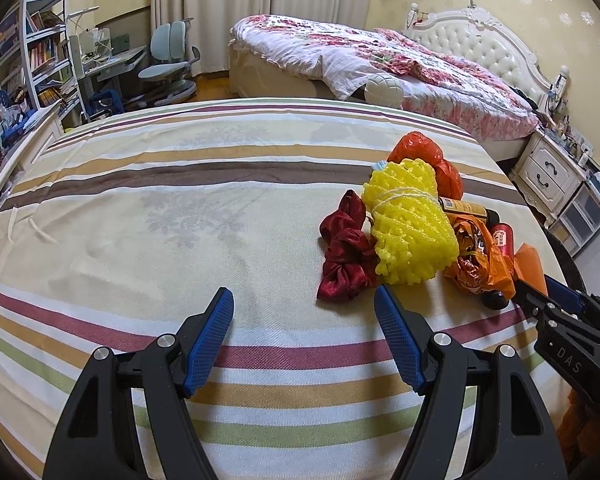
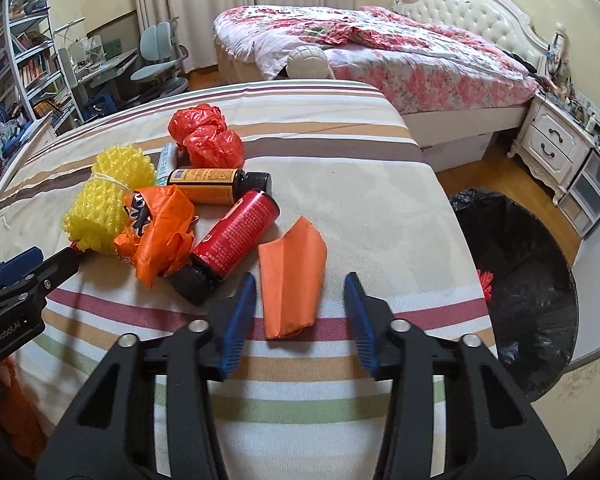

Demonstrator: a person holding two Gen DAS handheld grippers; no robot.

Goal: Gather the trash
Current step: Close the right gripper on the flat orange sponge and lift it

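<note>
Two tools noted: left tool [image 1: 304, 336] spread, empty, hovering over striped bed [image 1: 160, 208]; right tool [image 2: 300, 320] released, straddling orange paper [image 2: 290, 280], likely for grasping. Trash heaped together nearby.

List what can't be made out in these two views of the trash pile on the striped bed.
- Pale tube: right wrist view, mostly behind the brown bottle and red bag; its print is too small to read.
- Trash bin: cut off by the bed edge; contents mostly dark.
- Red bottle: left wrist view, largely hidden behind the orange wrapper.
- Right gripper: left wrist view, its tips overlap the orange paper; contact unclear.
</note>
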